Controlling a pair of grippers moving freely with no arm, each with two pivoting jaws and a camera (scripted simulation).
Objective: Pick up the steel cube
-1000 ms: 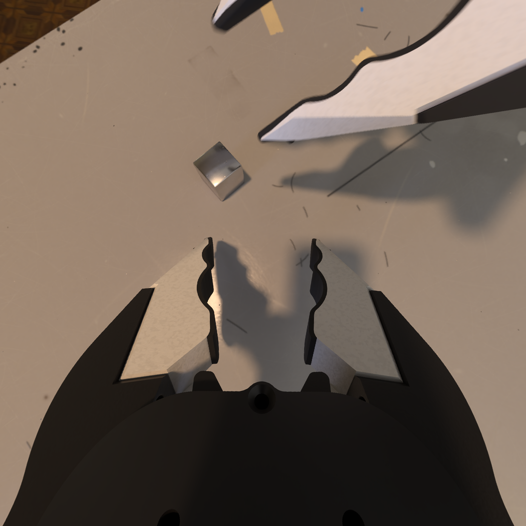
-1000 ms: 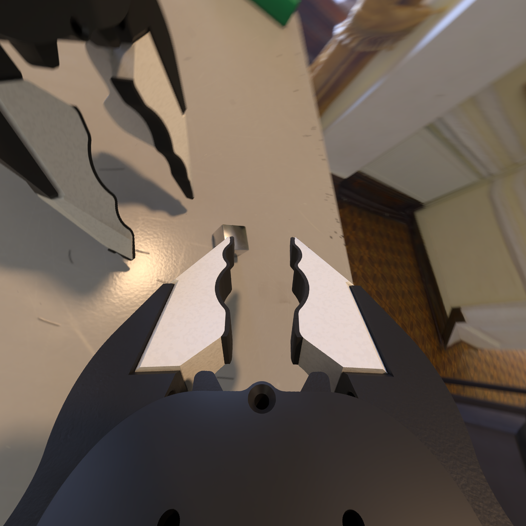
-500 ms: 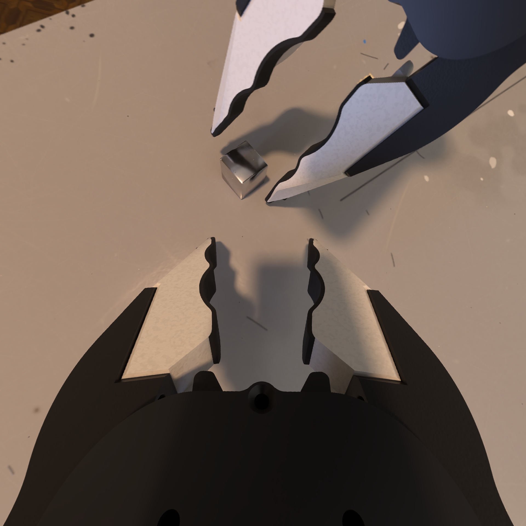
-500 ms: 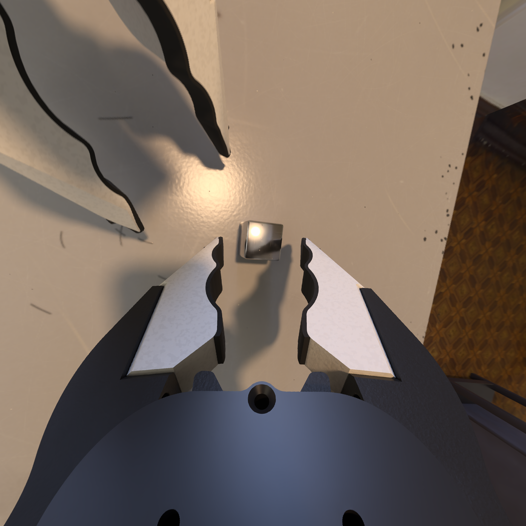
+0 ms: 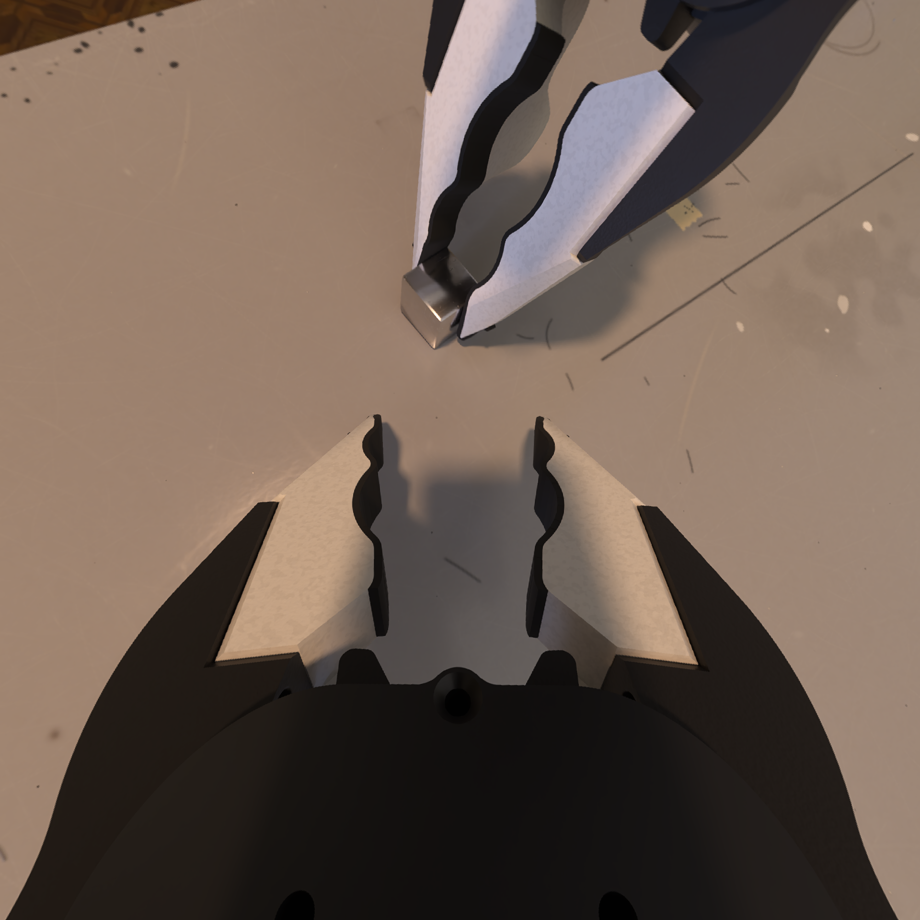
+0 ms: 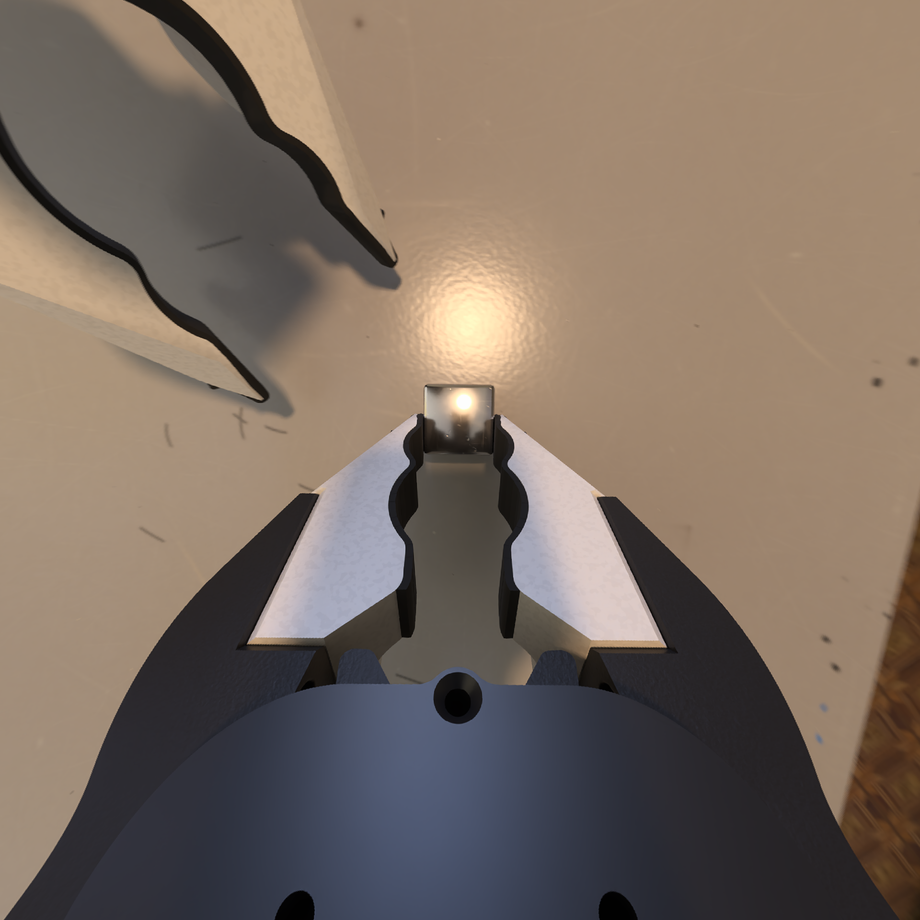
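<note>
The small shiny steel cube (image 6: pixel 458 418) sits on the beige table (image 6: pixel 697 199), pinched between the tips of my right gripper (image 6: pixel 459 428). The jaws press on its left and right sides, and its far half sticks out past the tips. In the left wrist view the cube (image 5: pixel 418 303) rests on the table under the right gripper (image 5: pixel 440 296), which reaches down from the top. My left gripper (image 5: pixel 455 423) is open and empty, a short way in front of the cube. It also shows in the right wrist view (image 6: pixel 328 328) at upper left.
The table's edge runs along the right wrist view's lower right, with patterned brown floor (image 6: pixel 886 747) beyond. It also crosses the left wrist view's top left corner (image 5: pixel 50 20). A scrap of tape (image 5: pixel 687 216) lies behind the right gripper.
My right gripper moved forward around the cube and closed its jaws on it. My left gripper stayed open and nearly still.
</note>
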